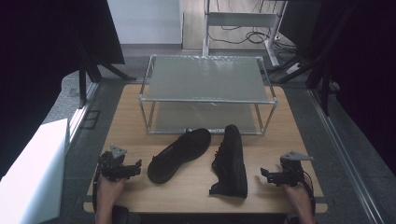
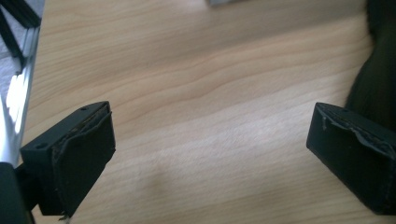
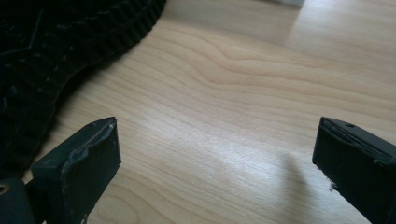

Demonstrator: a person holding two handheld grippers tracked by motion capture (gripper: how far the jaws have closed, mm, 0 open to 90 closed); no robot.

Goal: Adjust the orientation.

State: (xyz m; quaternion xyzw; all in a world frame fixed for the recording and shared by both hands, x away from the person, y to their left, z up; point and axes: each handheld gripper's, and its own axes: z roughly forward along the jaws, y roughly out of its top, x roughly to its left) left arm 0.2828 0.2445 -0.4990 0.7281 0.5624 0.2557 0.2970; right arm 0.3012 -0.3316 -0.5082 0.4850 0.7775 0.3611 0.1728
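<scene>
Two black shoes lie on the wooden table (image 1: pixel 196 186). The left shoe (image 1: pixel 180 154) rests diagonally, toe toward the rack. On its side lies the right shoe (image 1: pixel 230 161), its ridged sole (image 3: pixel 51 51) facing my right gripper. My left gripper (image 1: pixel 134 169) sits open at the table's front left, just left of the left shoe, whose dark edge (image 2: pixel 376 70) shows at the right of the left gripper view. At the front right my right gripper (image 1: pixel 264 175) is open too, a short gap from the right shoe. Both pairs of jaws hold nothing.
A two-tier metal-framed rack (image 1: pixel 208 93) with translucent shelves stands at the table's far half, right behind the shoes. A white box (image 1: pixel 28 172) sits off the table to the left. Dark curtains flank both sides; cables and a desk frame (image 1: pixel 243 28) lie beyond.
</scene>
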